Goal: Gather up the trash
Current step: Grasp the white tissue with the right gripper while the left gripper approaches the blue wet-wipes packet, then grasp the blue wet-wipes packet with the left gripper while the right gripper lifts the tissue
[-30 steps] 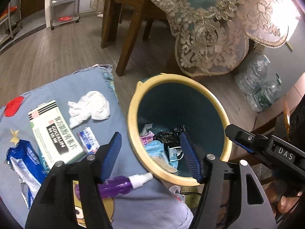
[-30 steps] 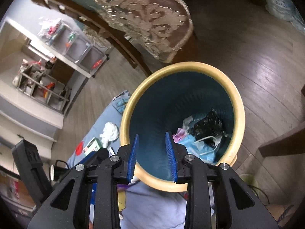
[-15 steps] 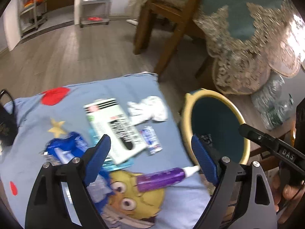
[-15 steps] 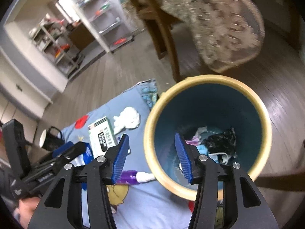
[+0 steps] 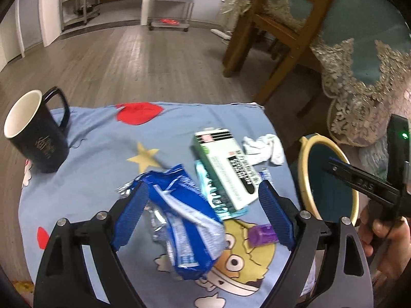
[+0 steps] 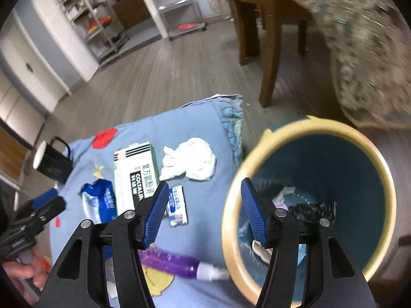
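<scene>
Blue crinkly snack bag (image 5: 185, 220) waits between the wide-open fingers of the left gripper (image 5: 203, 218).

Nothing is held yet; the pads do not touch the bag. It lies on the blue cartoon cloth (image 5: 97, 154), on the side of the green medicine box (image 5: 226, 169) away from the yellow-rimmed bin (image 6: 308, 195). The bag looks light, thin and slippery, so it may crumple; pinching its puffy middle seems best. A soft white tissue (image 6: 190, 163) sits between box and bin. The right gripper (image 6: 203, 210) has its jaws opening and empty, hanging near the bin's rim above a purple spray bottle (image 6: 179, 263). A black mug (image 5: 36, 133) stands far from the bin.
</scene>
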### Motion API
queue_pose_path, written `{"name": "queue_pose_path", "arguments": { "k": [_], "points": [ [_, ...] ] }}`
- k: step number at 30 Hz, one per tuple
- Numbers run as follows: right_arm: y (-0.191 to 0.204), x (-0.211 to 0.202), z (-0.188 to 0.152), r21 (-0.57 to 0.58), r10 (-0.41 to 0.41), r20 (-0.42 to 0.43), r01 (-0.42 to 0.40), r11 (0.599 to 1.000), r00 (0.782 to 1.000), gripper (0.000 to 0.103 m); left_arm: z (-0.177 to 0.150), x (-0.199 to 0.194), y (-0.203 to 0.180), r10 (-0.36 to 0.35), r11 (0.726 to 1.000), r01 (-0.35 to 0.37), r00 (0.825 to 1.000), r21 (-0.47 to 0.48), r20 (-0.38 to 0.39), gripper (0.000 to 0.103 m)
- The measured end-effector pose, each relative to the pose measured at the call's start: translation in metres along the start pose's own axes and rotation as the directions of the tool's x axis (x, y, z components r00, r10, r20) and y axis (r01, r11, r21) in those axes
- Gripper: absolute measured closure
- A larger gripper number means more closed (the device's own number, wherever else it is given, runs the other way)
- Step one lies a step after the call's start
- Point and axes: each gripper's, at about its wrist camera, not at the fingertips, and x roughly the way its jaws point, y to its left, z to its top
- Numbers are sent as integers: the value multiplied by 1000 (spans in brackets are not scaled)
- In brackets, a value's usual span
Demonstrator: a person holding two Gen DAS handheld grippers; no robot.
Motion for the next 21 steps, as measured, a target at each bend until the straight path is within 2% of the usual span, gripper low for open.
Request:
{"name": "queue_pose_path", "arguments": {
  "k": [10, 15, 17, 18, 21],
  "points": [
    [24, 64, 30, -114, -60, -56, 54, 992, 997, 43, -6, 3, 25, 40, 999, -41, 999, -34, -28, 18],
    [27, 90, 38, -118, -114, -88, 103, 988, 990, 43, -11, 13, 32, 44, 998, -46, 997, -39, -67, 18],
    [26, 98, 38, -107, -119, -107, 107, 988, 987, 49, -14, 19, 36, 45, 998, -50, 995, -50, -85, 18],
    [26, 102, 38, -106, -119, -115, 107, 989, 986, 61, -16, 23, 39, 38, 997, -45, 994, -69, -99, 18],
    [27, 106, 34, -107, -111, -109, 99, 989, 988, 78, -21, 29, 43, 15, 995, -27, 992, -101, -122, 21]
  ]
}}
